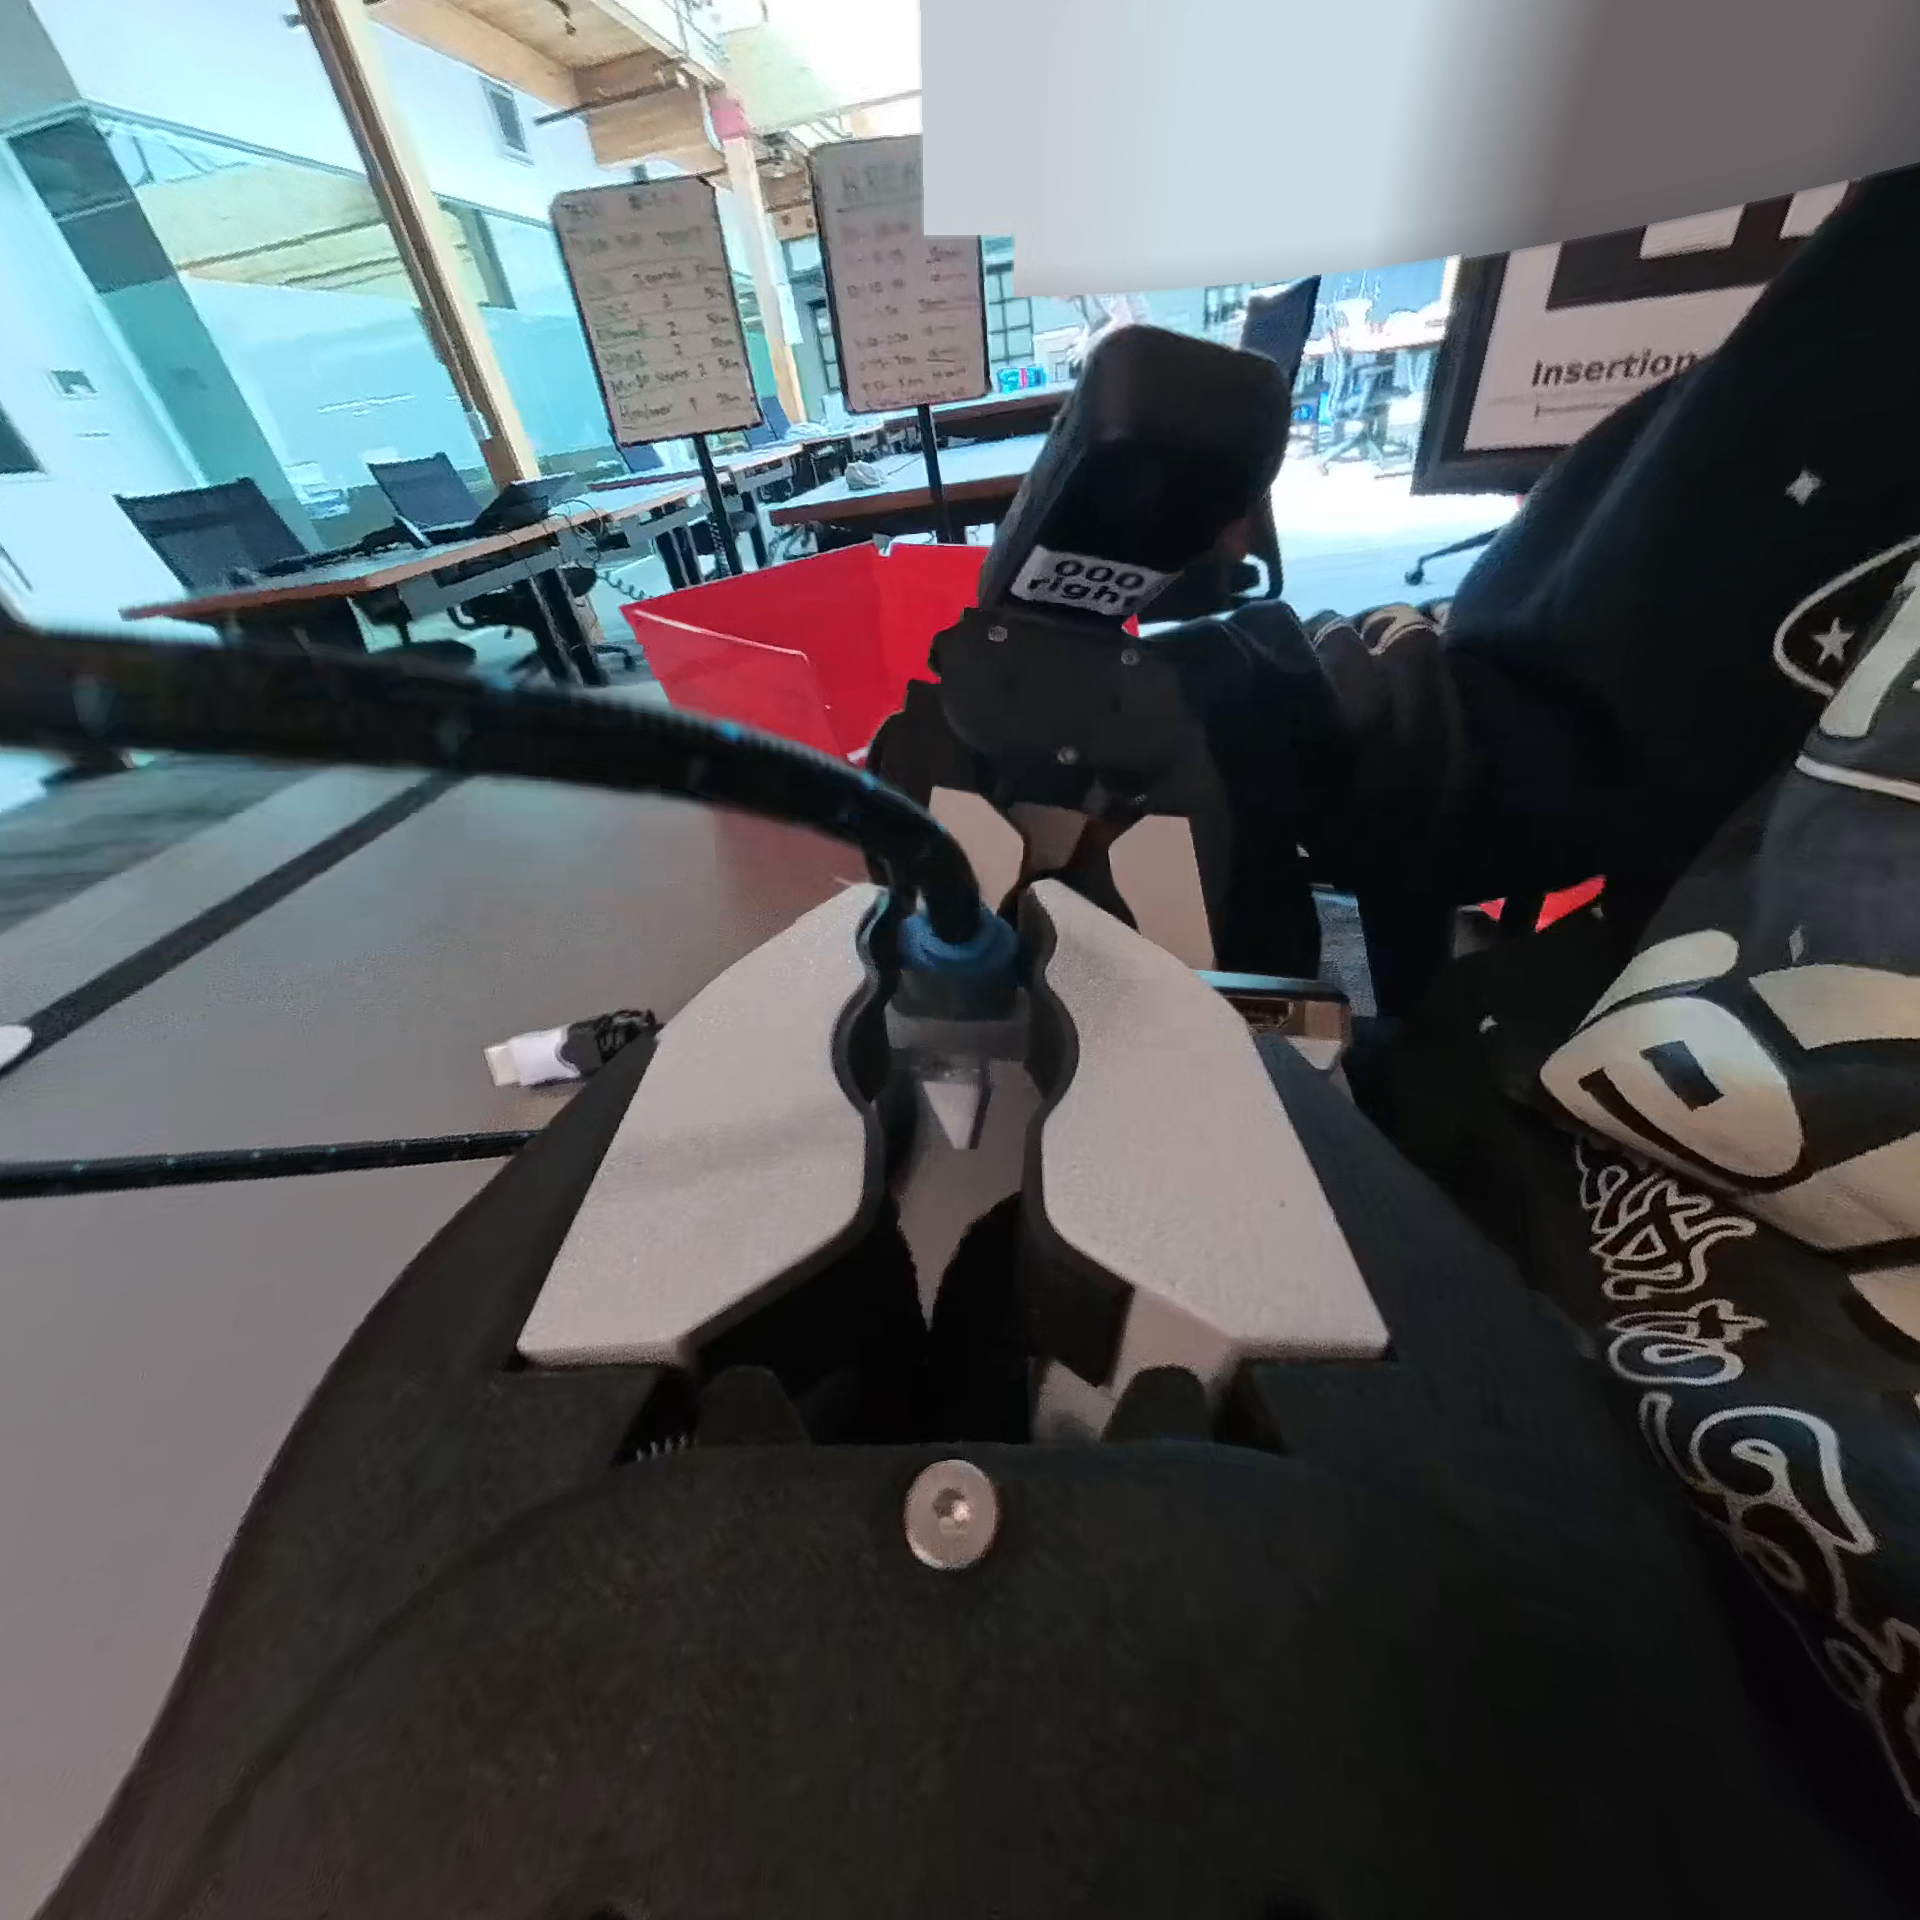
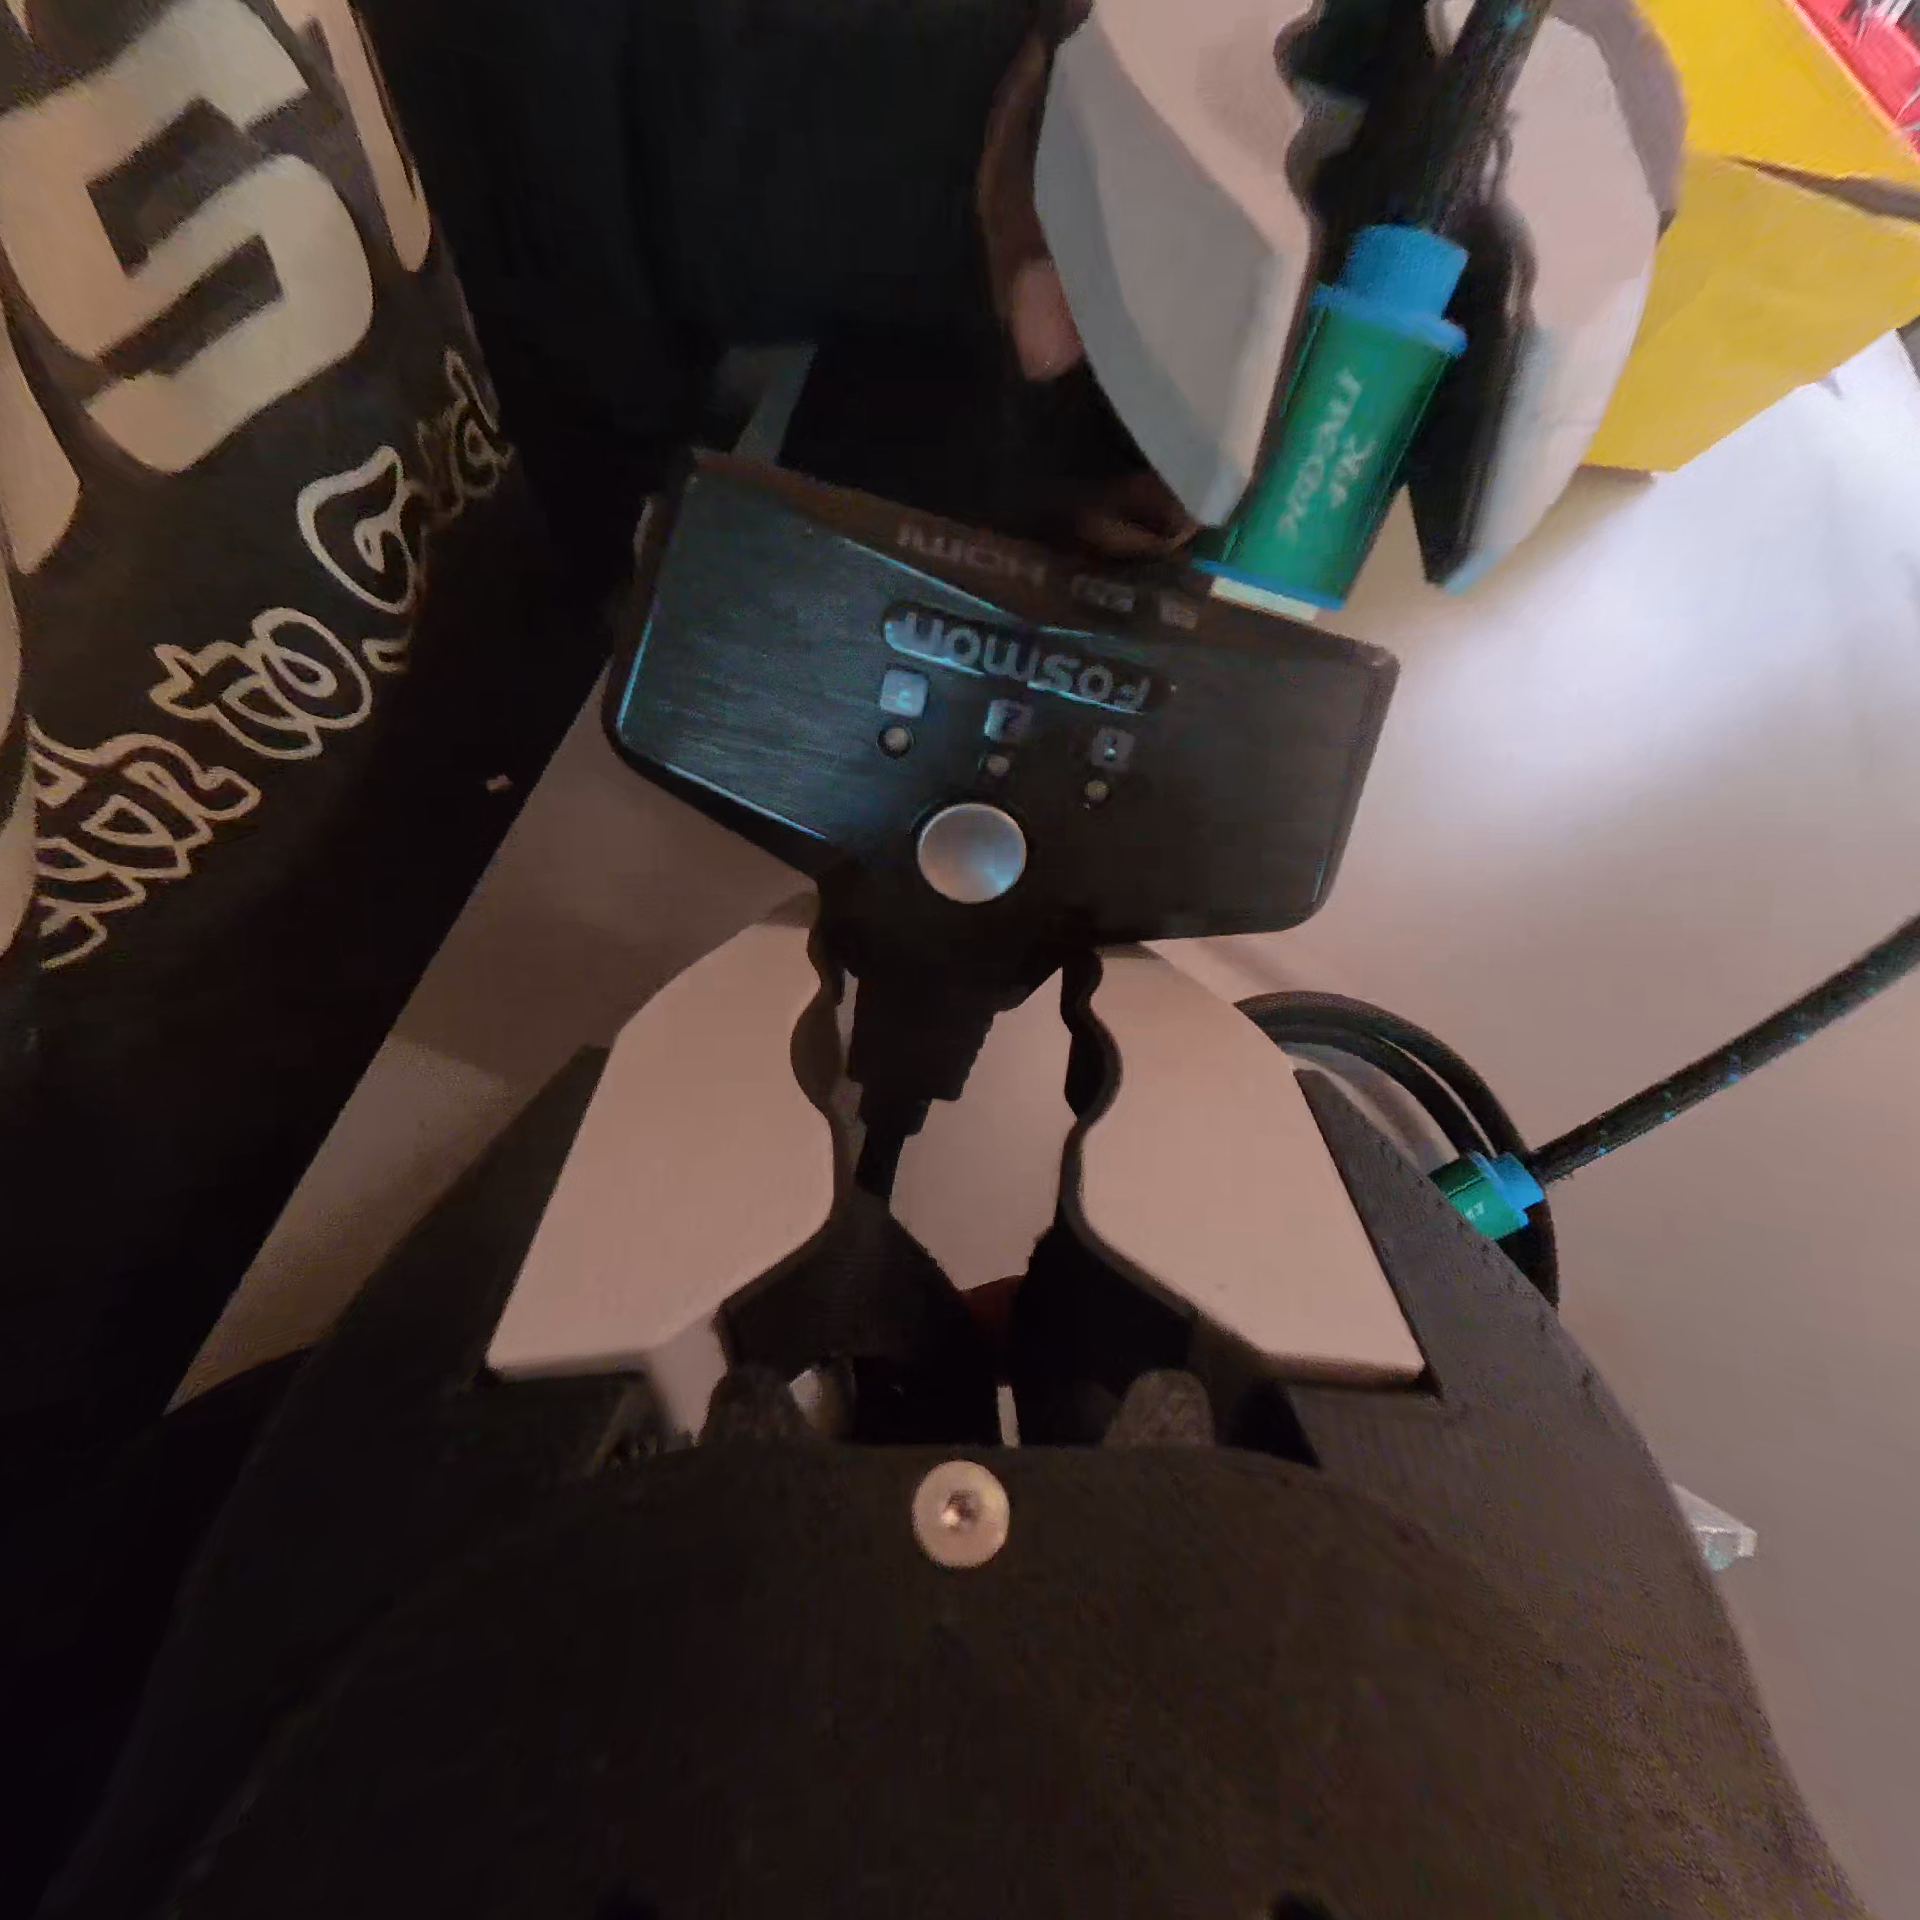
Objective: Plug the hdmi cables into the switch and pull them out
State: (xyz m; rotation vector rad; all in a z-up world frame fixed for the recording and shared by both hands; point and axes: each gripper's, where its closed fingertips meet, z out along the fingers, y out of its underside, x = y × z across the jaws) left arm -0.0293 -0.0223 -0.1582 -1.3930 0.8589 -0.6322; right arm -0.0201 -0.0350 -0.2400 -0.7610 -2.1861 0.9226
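The black HDMI switch [image 2: 790, 665], with a round silver button, is held above the table. My right gripper [image 2: 951, 966] is shut on its tapered cable neck. My left gripper [image 1: 951, 914] is shut on a green HDMI plug [image 2: 1340, 447] with a blue collar [image 1: 956, 951]. Its braided black cable [image 1: 416, 717] arcs off to the left. The plug's metal tip meets the switch's back edge at its right end; how deep it sits is hidden. In the left wrist view the right gripper [image 1: 1070, 852] hangs just beyond my fingers. A second green plug [image 2: 1486, 1195] lies at the right.
A person's black garment with white print [image 1: 1662, 1039] is close on the right and also shows in the right wrist view [image 2: 208, 520]. A red bin [image 1: 810, 644] stands behind the table, a yellow box [image 2: 1766, 312] near the switch. A loose white-tipped plug [image 1: 540, 1060] and a cable [image 1: 260, 1158] lie on the table.
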